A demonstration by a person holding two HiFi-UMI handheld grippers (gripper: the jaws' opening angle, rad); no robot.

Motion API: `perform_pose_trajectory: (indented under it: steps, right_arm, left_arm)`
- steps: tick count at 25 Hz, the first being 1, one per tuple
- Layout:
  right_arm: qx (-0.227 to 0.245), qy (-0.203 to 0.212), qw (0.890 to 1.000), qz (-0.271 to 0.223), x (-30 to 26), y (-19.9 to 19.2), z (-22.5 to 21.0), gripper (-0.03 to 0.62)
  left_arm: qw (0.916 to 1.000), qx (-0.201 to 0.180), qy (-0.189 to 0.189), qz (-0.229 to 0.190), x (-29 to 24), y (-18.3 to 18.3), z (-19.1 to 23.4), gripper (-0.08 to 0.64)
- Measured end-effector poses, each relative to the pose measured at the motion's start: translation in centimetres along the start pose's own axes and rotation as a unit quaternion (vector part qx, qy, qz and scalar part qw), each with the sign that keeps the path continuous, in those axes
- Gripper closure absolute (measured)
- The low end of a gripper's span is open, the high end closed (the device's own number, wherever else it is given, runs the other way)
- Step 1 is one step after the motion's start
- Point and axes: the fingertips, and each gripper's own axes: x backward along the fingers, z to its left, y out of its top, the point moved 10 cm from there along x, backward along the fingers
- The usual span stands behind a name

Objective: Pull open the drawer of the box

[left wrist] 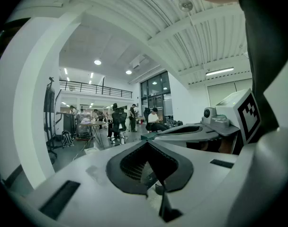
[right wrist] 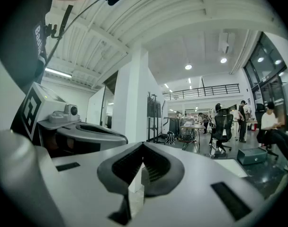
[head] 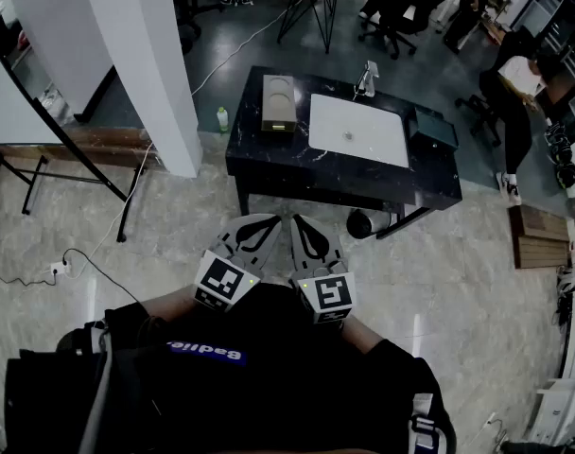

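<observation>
left gripper view: fingers [left wrist: 121, 168] together

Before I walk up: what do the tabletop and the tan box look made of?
The tabletop: black with pale veins and a slight sheen, so marble-look stone or laminate. The box: flat matte tan, probably wood or fibreboard; too small to be sure.

The black marble-topped table [head: 269, 156] carries, left to right, a tan box [head: 278, 103], a flat white mat [head: 357, 129] (a small upright stand [head: 368, 78] sits just behind it) and a dark green box [head: 433, 127].
</observation>
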Motion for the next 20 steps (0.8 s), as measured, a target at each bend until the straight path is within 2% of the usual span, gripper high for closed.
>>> perform_pose_trajectory:
  steps: [20]
  right_arm:
    - [-0.025,0.011,1.0,-0.005,1.5,-1.2,-3.0,0.592]
  left_arm:
    - [0.9997,-0.003,0.019,0.014,-2.0,-0.2,-2.1,0.56]
